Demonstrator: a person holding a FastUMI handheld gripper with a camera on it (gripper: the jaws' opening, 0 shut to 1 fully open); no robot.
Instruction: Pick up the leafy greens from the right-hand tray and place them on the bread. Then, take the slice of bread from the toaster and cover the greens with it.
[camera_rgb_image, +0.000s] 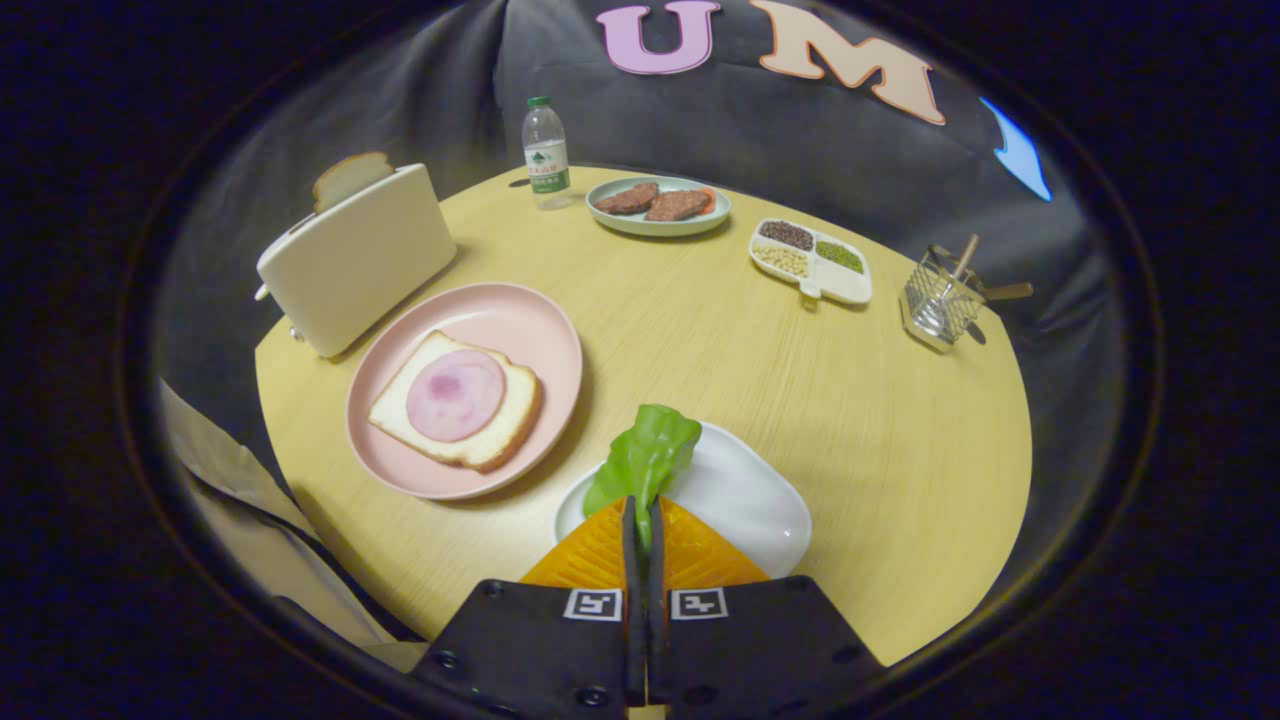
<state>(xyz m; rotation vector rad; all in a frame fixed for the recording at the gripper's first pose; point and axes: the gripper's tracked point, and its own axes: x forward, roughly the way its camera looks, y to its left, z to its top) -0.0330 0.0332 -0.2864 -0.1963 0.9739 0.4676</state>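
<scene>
Gripper view, jaws: the gripper (643, 520) has its jaws closed almost together on the near end of the leafy greens (645, 458); both fingers appear to press on the leaf.
Gripper view, greens: the leaf stands up just ahead of the fingers, over the near-left edge of the white tray (745, 500); whether its far tip touches the tray I cannot tell.
Gripper view, target: the bread (455, 403) lies on the pink plate (520, 320) with a round of ham (455, 395) on top, to the left of the tray and near it.
Gripper view, second slice: the slice of bread (350, 178) pokes out of the toaster (360, 258), beyond the plate.
Risk, hold: the grip is thin and on one end only, so the floppy leaf could slip out or tear on the way across.
Risk, placing: released off-centre, the leaf could slide off the smooth ham onto the plate or the counter (700, 340).
Risk, path: a low carry could catch the plate's rim and shift the bread.
</scene>
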